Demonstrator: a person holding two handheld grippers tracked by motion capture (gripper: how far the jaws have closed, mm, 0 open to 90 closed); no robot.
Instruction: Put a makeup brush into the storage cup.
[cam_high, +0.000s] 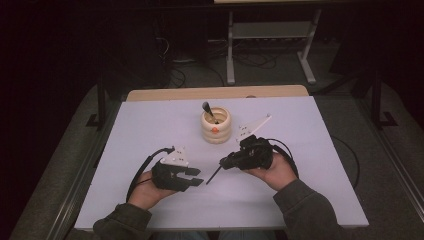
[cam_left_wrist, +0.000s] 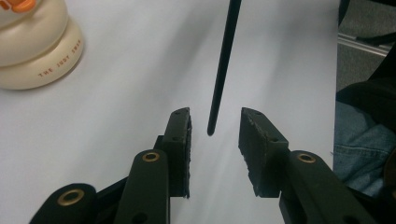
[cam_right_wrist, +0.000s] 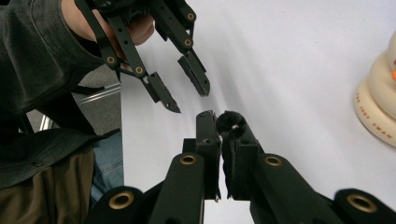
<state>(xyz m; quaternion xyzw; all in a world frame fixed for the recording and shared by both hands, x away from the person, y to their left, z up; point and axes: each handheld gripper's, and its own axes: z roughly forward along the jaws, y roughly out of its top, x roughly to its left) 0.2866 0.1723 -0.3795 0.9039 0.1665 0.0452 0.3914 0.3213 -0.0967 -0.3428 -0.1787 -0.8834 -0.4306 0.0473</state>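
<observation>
My right gripper (cam_high: 227, 162) (cam_right_wrist: 219, 119) is shut on a thin black stick (cam_high: 214, 175) (cam_left_wrist: 223, 65), whose round end (cam_right_wrist: 229, 122) shows between its jaws. The stick slants down toward my left gripper (cam_high: 197, 177) (cam_left_wrist: 215, 121) (cam_right_wrist: 191, 98). That gripper is open, and the stick's tip hangs just between its fingertips, touching neither pad. Behind both grippers, at the table's middle, stands a cream ribbed holder (cam_high: 216, 127) (cam_left_wrist: 32, 51) (cam_right_wrist: 378, 107) with an orange mark. A black utensil (cam_high: 207, 110) stands in it.
White sheet (cam_high: 300, 165) covers the table, with a wooden edge (cam_high: 215, 93) at the back. The person's sleeves and lap lie at the near edge. Beyond the table are a metal stand (cam_high: 270, 45) and cables on the floor.
</observation>
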